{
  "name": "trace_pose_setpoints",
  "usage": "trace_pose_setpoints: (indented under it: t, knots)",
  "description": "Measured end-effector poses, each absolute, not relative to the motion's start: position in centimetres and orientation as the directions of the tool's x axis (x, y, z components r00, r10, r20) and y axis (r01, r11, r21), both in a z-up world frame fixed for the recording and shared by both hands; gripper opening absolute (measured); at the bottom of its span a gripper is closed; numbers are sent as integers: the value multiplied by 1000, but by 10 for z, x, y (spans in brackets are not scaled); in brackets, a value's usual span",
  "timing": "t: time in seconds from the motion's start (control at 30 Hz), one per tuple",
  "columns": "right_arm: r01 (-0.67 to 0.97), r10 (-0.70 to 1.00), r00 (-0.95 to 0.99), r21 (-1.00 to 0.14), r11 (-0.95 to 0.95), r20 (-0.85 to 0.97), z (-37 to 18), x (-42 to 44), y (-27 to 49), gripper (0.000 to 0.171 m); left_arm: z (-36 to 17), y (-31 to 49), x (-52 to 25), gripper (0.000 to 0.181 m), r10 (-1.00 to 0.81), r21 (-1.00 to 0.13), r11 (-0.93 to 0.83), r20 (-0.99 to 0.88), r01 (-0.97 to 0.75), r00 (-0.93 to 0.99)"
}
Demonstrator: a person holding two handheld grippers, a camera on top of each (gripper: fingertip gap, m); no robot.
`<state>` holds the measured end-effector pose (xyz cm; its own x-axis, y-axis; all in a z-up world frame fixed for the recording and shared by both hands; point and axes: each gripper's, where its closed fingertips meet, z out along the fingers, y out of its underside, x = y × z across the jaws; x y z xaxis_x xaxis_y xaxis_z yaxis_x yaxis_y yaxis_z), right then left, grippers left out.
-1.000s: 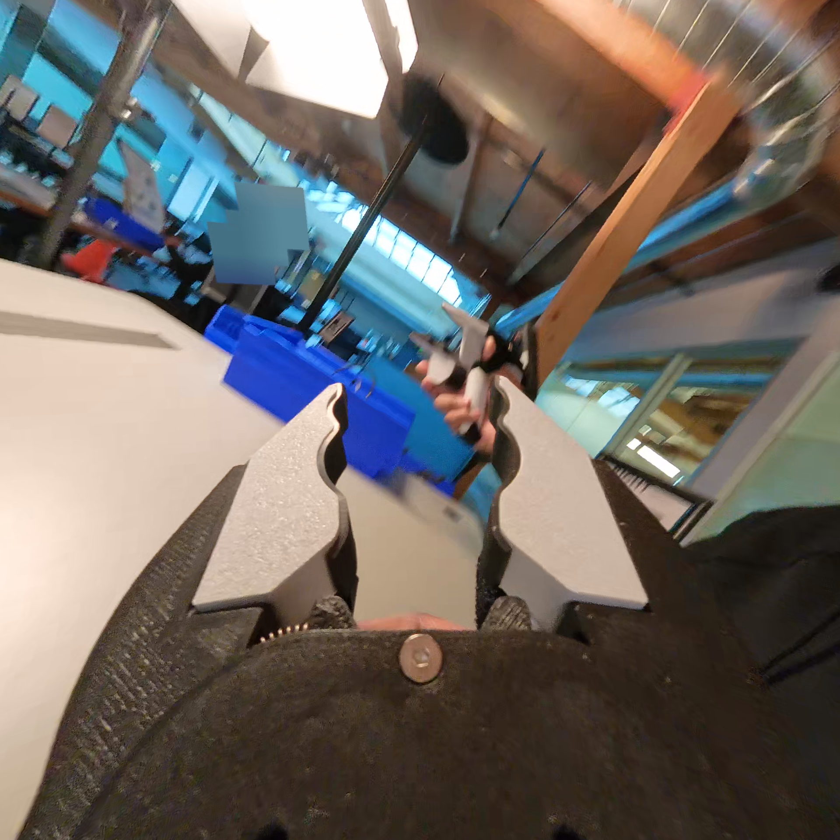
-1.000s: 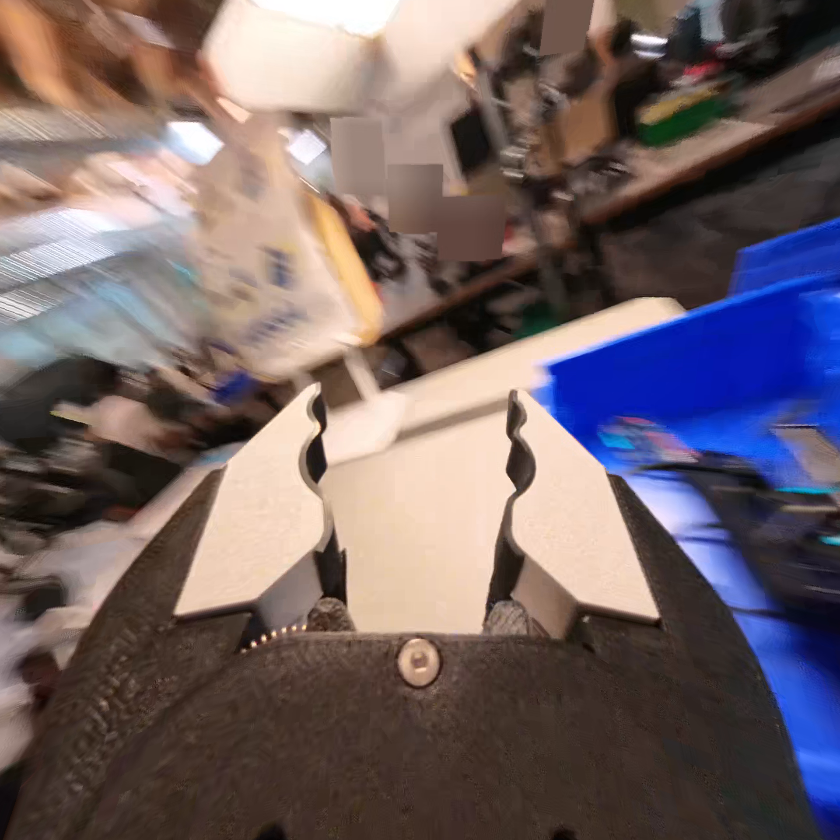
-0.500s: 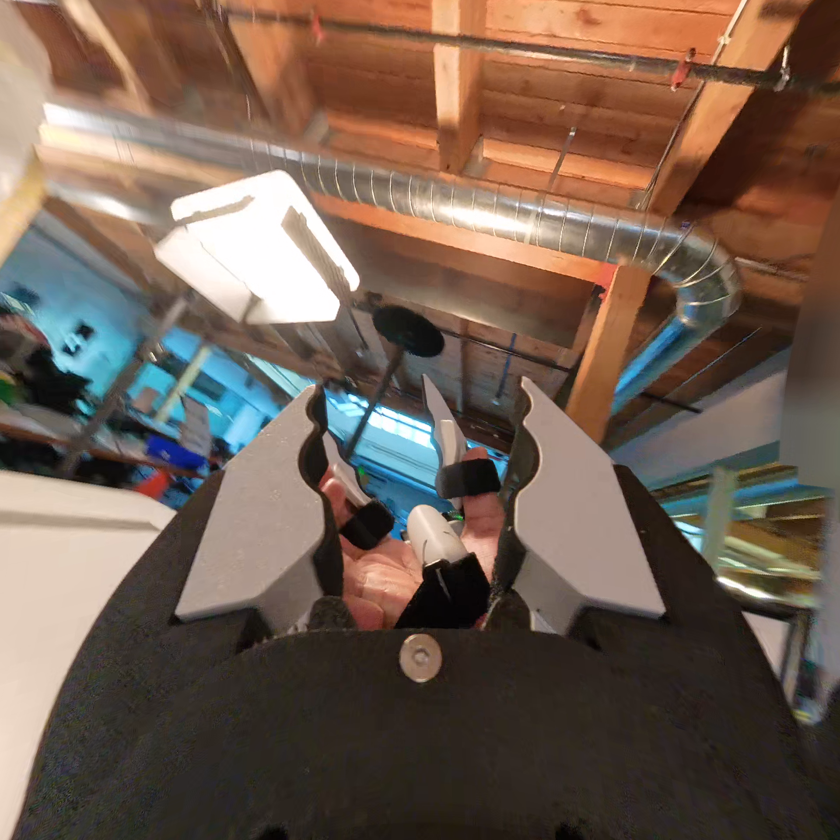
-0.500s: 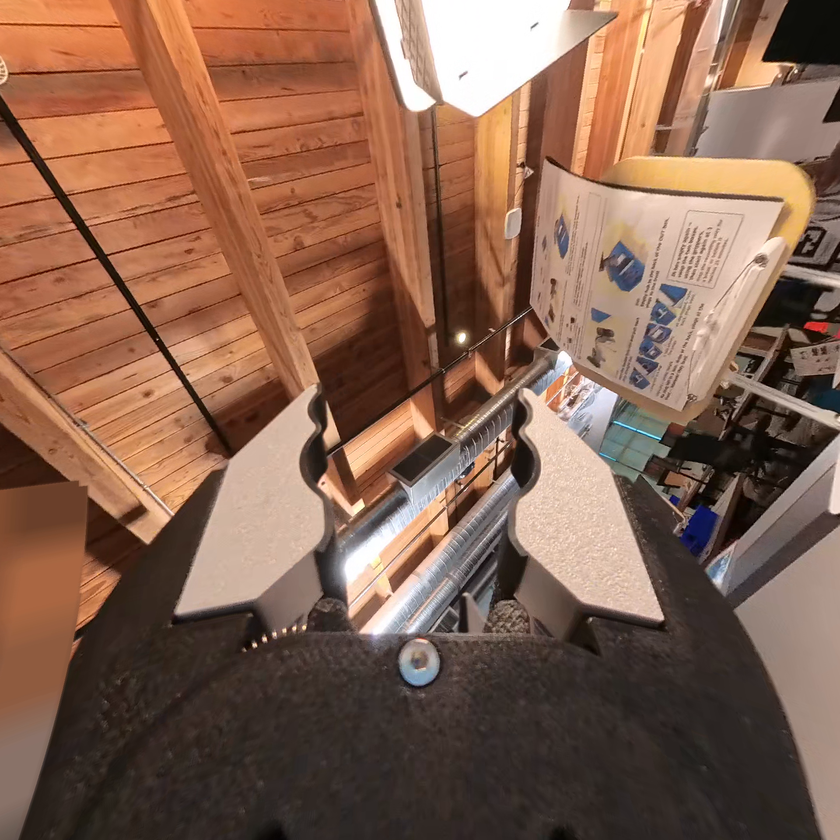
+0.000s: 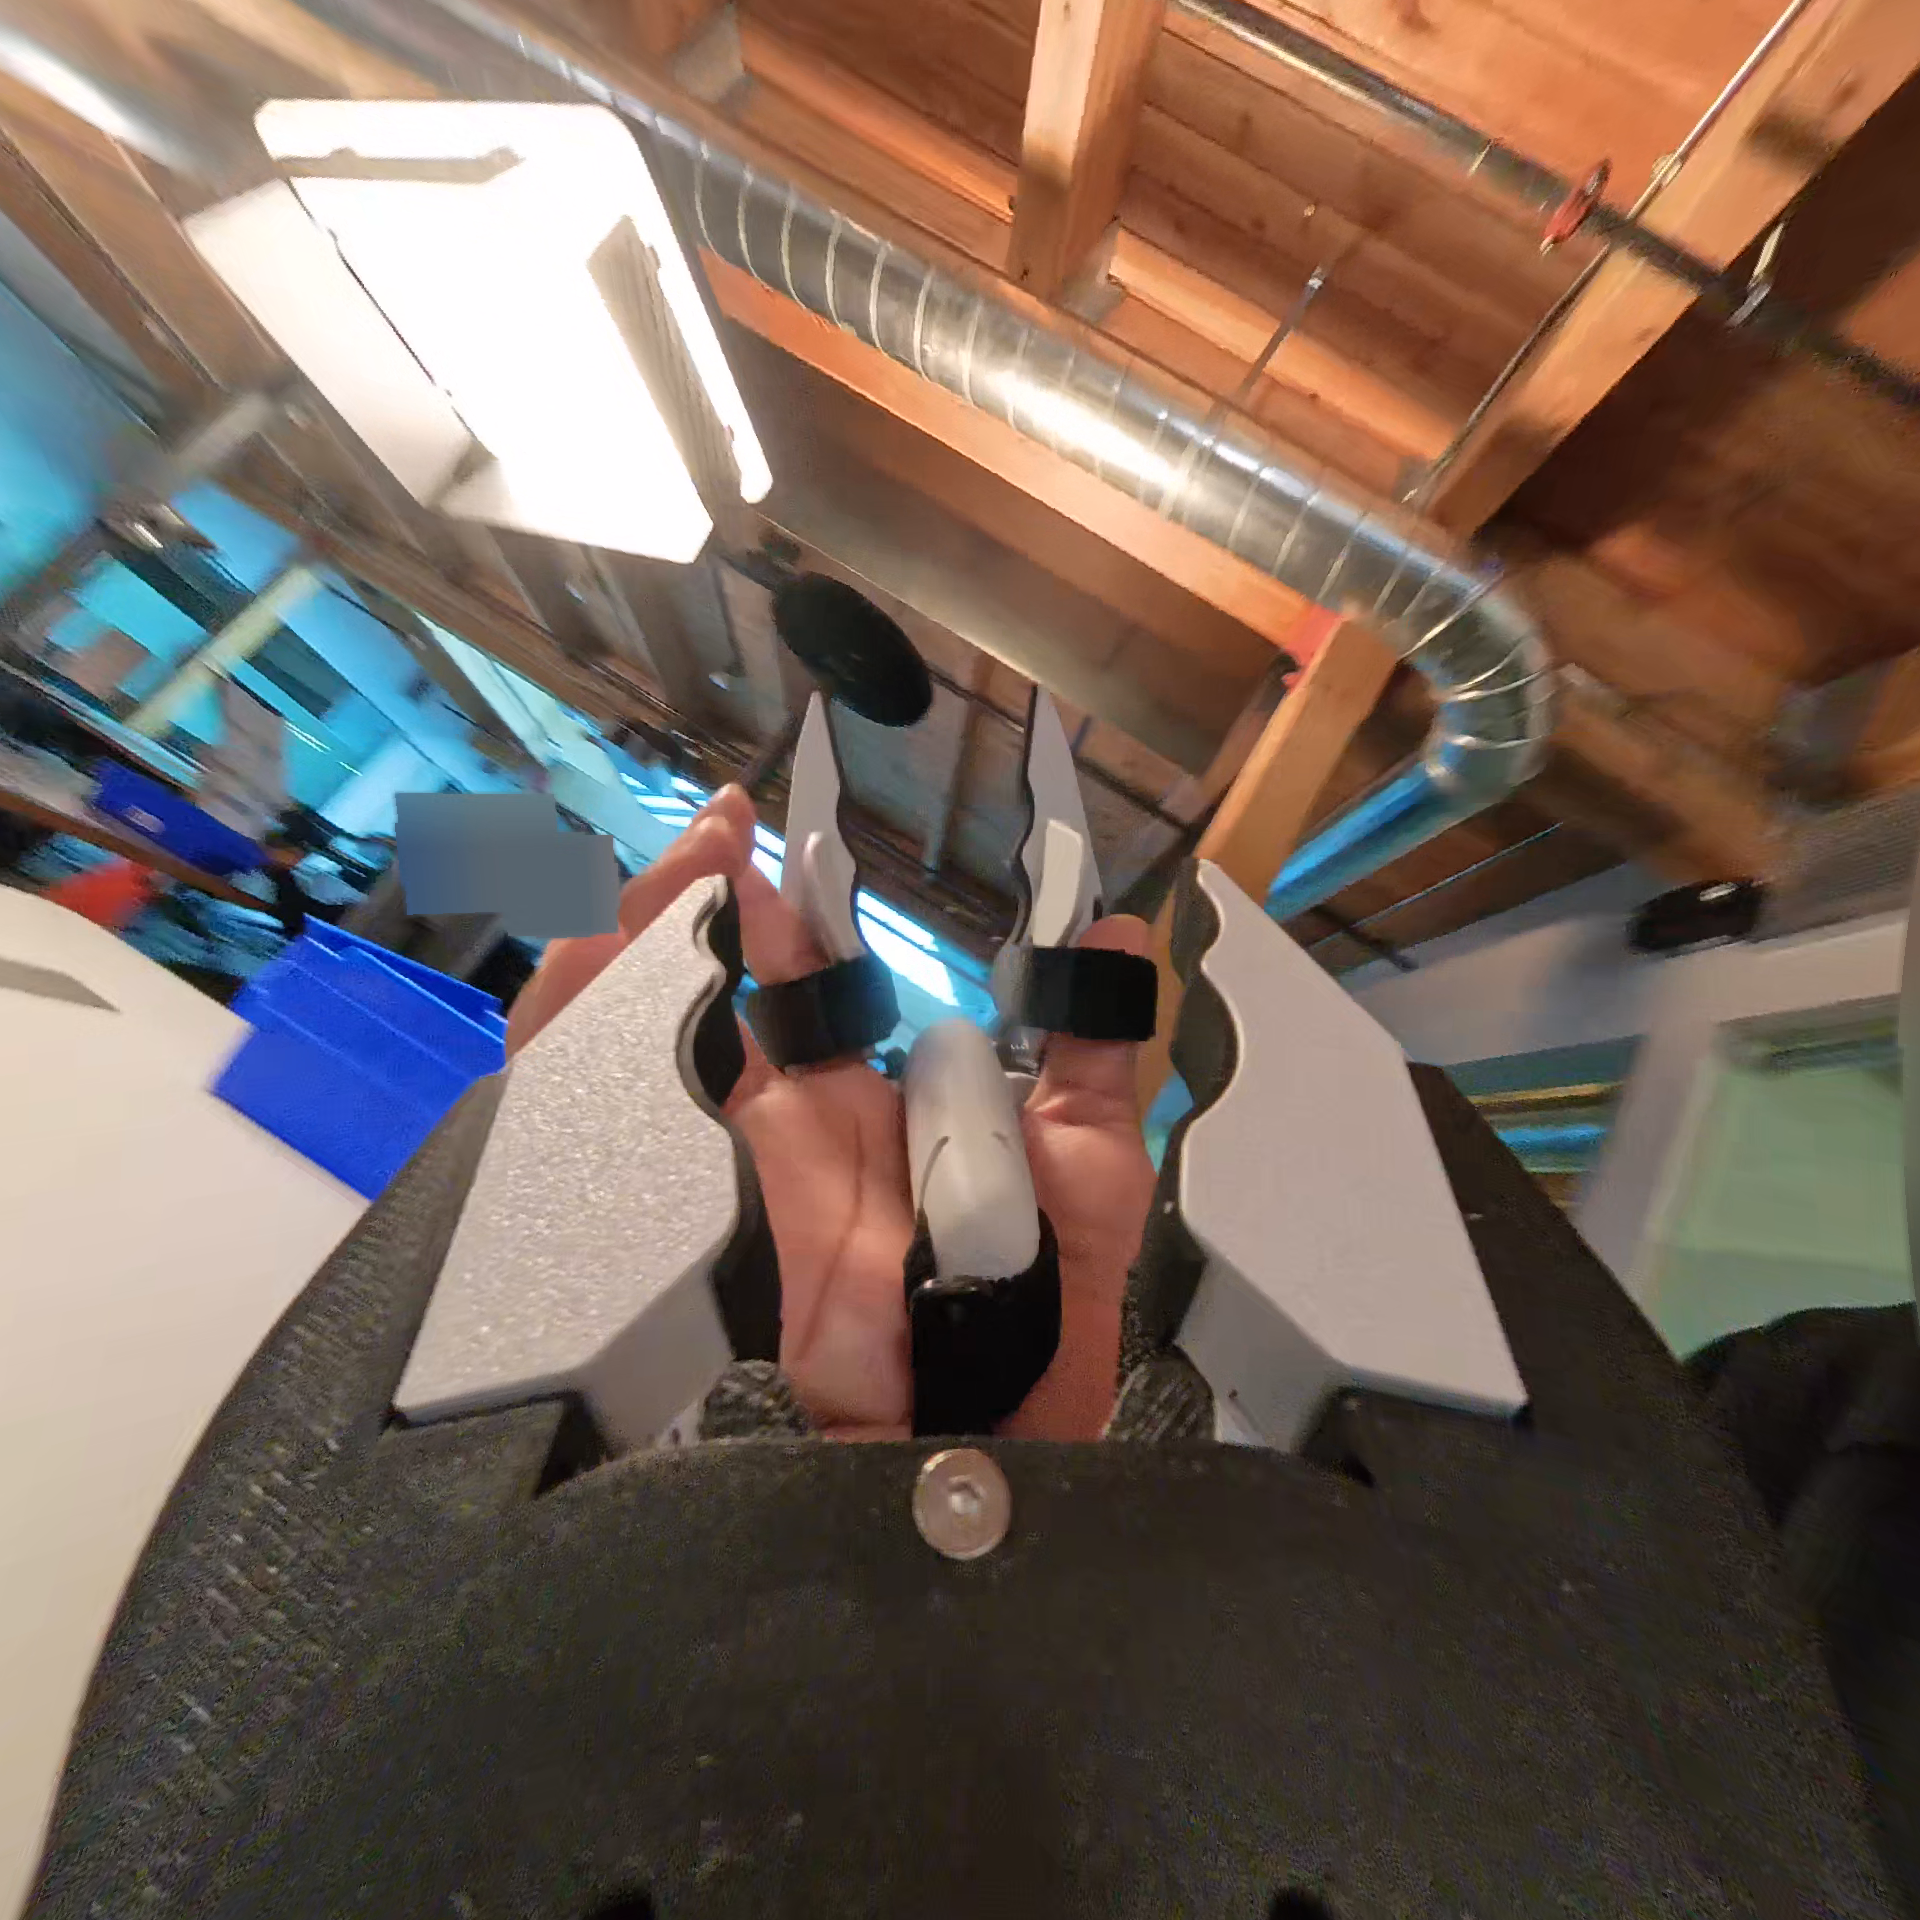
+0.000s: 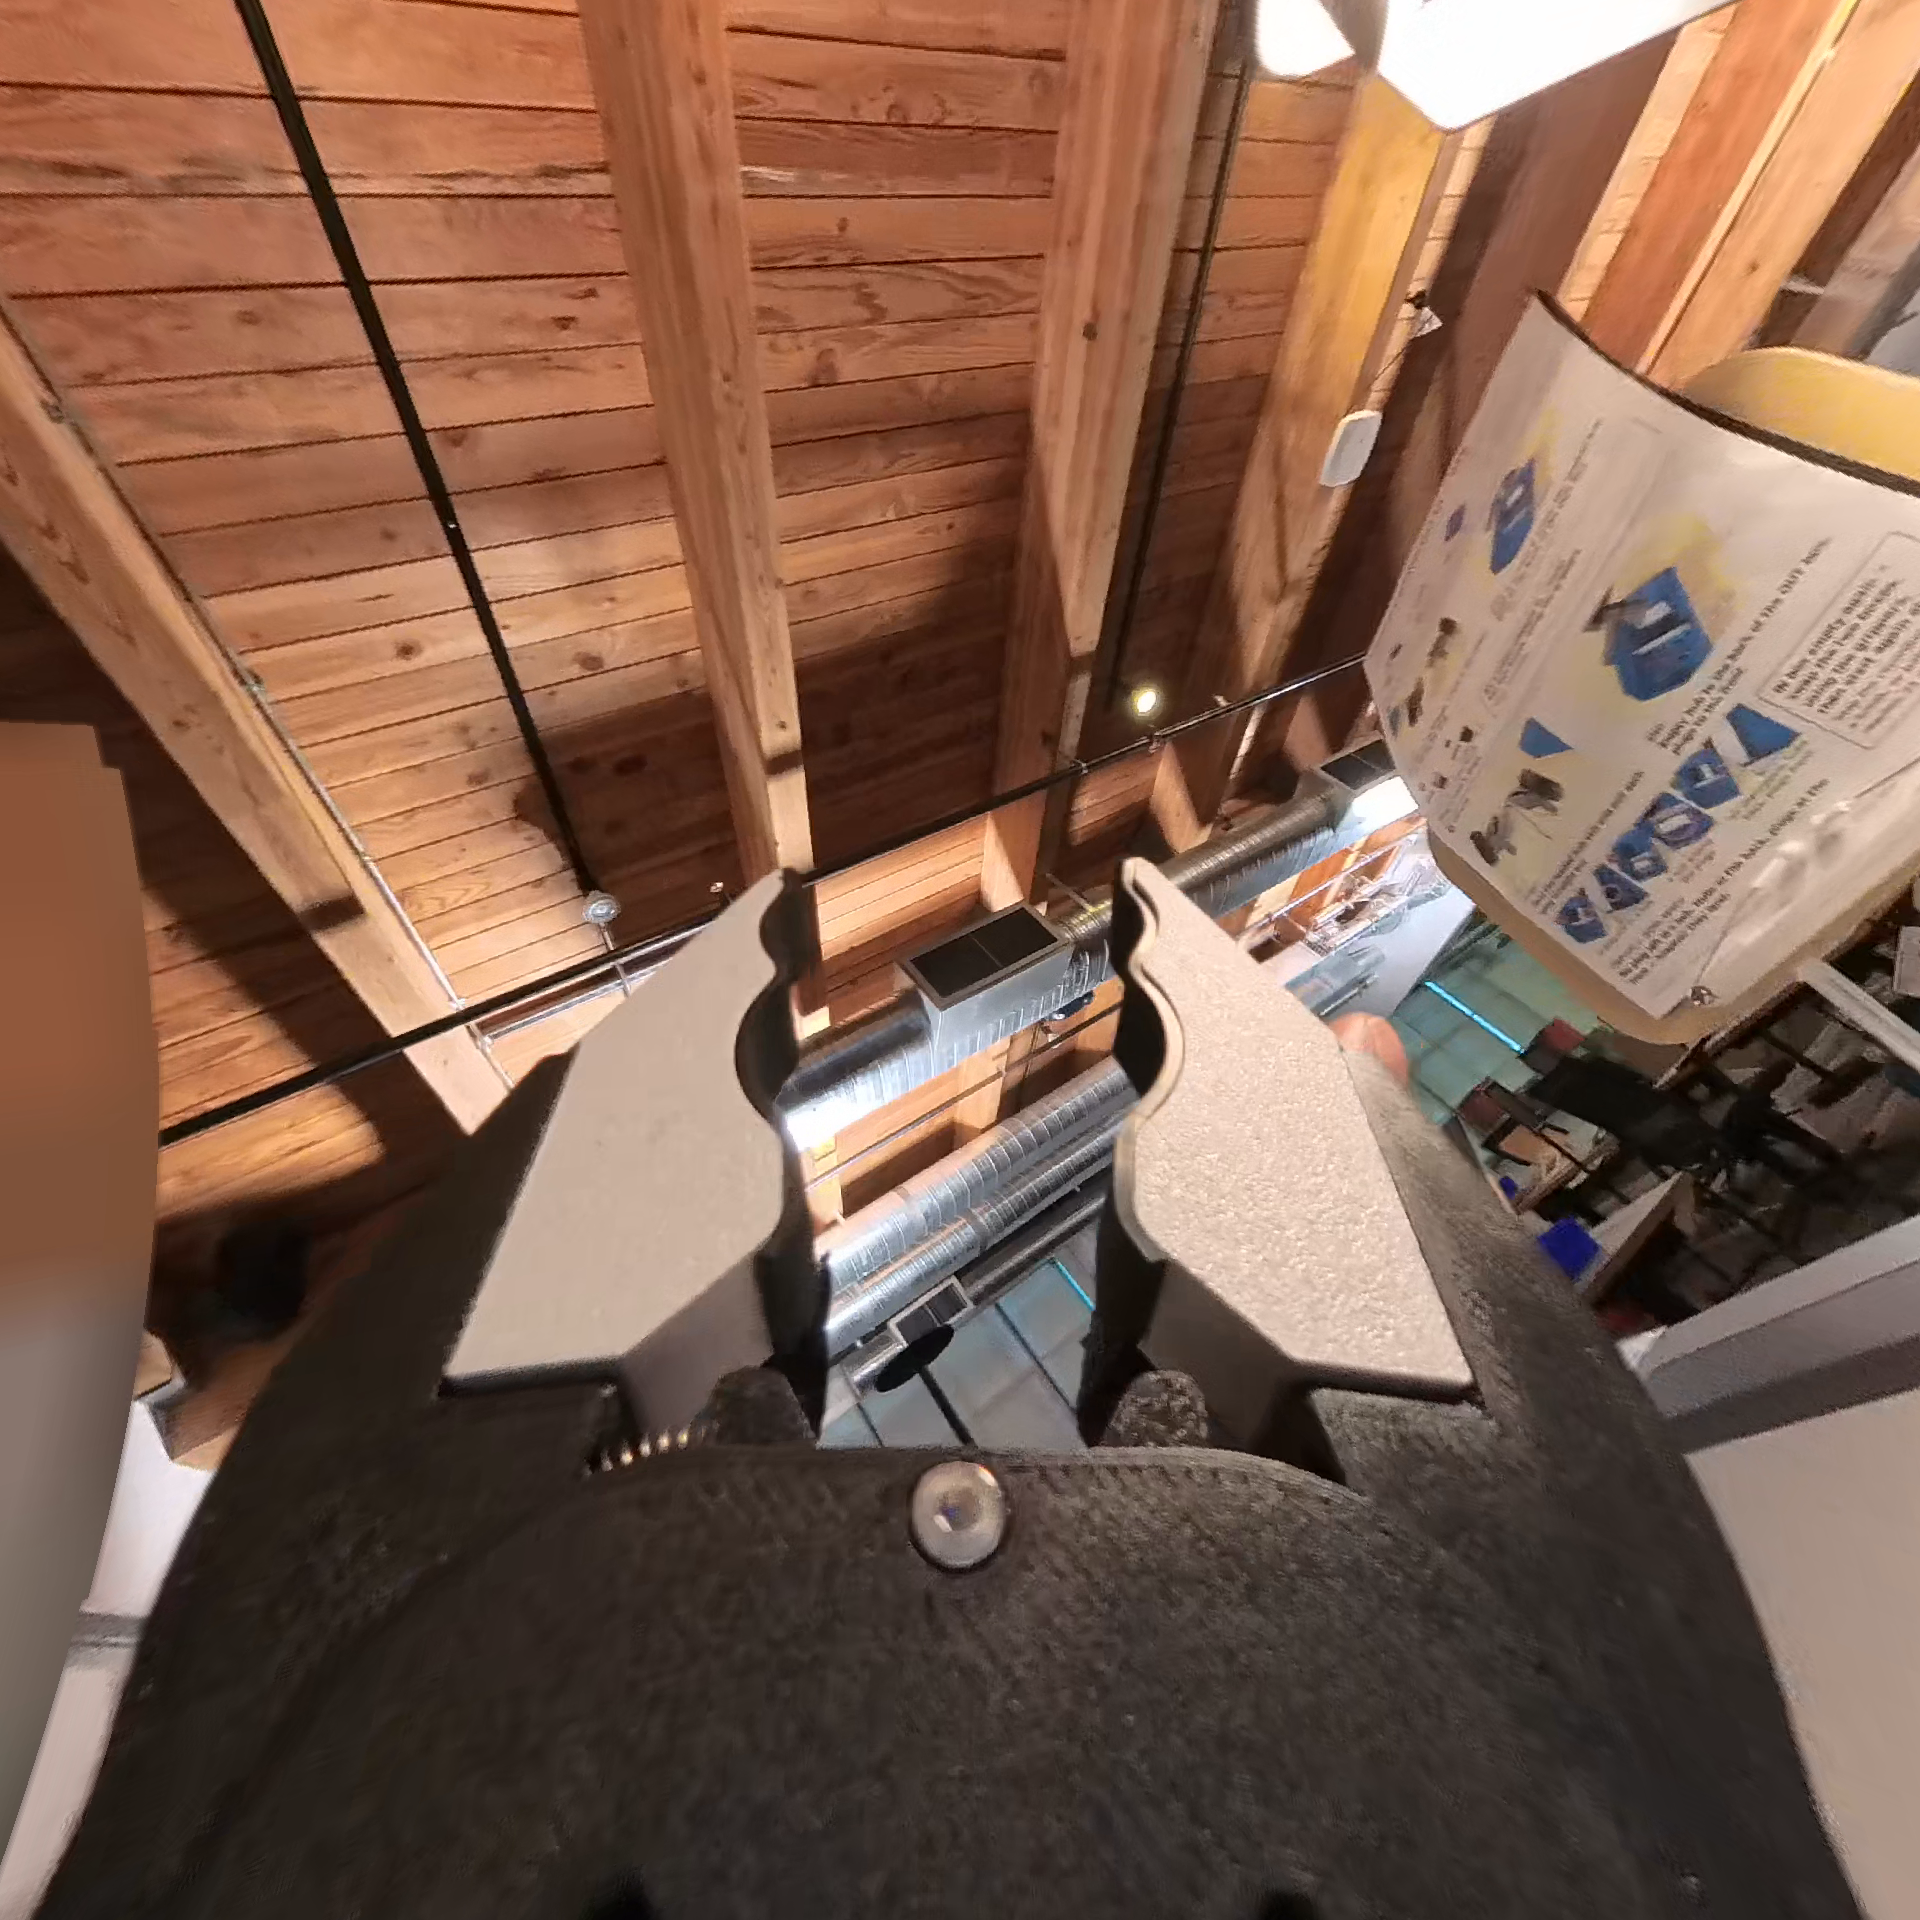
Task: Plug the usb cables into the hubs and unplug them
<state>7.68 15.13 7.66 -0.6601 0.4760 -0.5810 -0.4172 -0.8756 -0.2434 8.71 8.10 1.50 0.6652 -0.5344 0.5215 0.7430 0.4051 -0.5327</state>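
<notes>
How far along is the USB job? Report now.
Done: nothing can be confirmed, since no cable or hub is in view. In hand: nothing. The left gripper and right gripper are both open, empty and aimed at the wooden ceiling. Left: these views cannot show what plugging or unplugging remains.

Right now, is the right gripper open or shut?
Open: the right gripper shows a clear gap between its fingers, with ceiling beams visible through it and nothing held.
</notes>
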Motion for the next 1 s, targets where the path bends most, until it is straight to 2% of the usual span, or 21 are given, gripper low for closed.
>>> trace_pose_setpoints:
  t: [0.13, 0.2, 0.27, 0.3, 0.37, 0.47, 0.57, 0.63, 0.7, 0.77, 0.9, 1.0]
  knots:
    - [-446, 511, -613, -271, -853, -602, 81, 85, 150, 47, 15, 77, 91, 81, -619, -414, 369, 558, 832, 553]
    - [-469, 543, -566, -300, -831, -619, 79, 88, 152, 38, 15, 77, 98, 83, -643, -414, 341, 553, 844, 530]
    - [-542, 652, -451, -393, -743, -610, 71, 90, 161, 30, 15, 80, 117, 86, -641, -502, 310, 517, 808, 567]
    - [-579, 686, -407, -410, -705, -604, 66, 94, 172, 27, 10, 88, 123, 95, -583, -575, 307, 515, 758, 628]
    - [-608, 733, -345, -455, -650, -586, 55, 101, 190, 28, -4, 99, 125, 92, -425, -738, 321, 448, 593, 787]
    - [-576, 830, -132, -640, -509, -542, 34, 106, 215, 35, -14, 97, 85, 83, -191, -807, 369, 420, 461, 887]
    - [-403, 905, 211, -877, -263, -368, 4, 117, 253, 41, -34, 84, 61, 62, -66, -922, 209, 320, 327, 945]
    - [-243, 879, 428, -963, -114, -212, -14, 141, 293, 45, -52, 65, 36, 61, 57, -970, 74, 235, 230, 970]
    - [-115, 811, 579, -993, -25, -87, -25, 173, 333, 49, -63, 32, 1, 61, 215, -989, -21, 140, 147, 967]
    - [6, 764, 645, -1000, -26, -16, -39, 197, 362, 54, -72, -11, -38, 64, 373, -989, -120, 40, 91, 927]
    - [225, 766, 642, -965, -137, 41, -88, 207, 392, 66, -88, -107, -102, 82, 611, -949, -294, -94, 115, 786]
    - [289, 770, 631, -949, -128, 88, -109, 203, 399, 67, -87, -171, -131, 79, 713, -922, -362, -178, 138, 678]
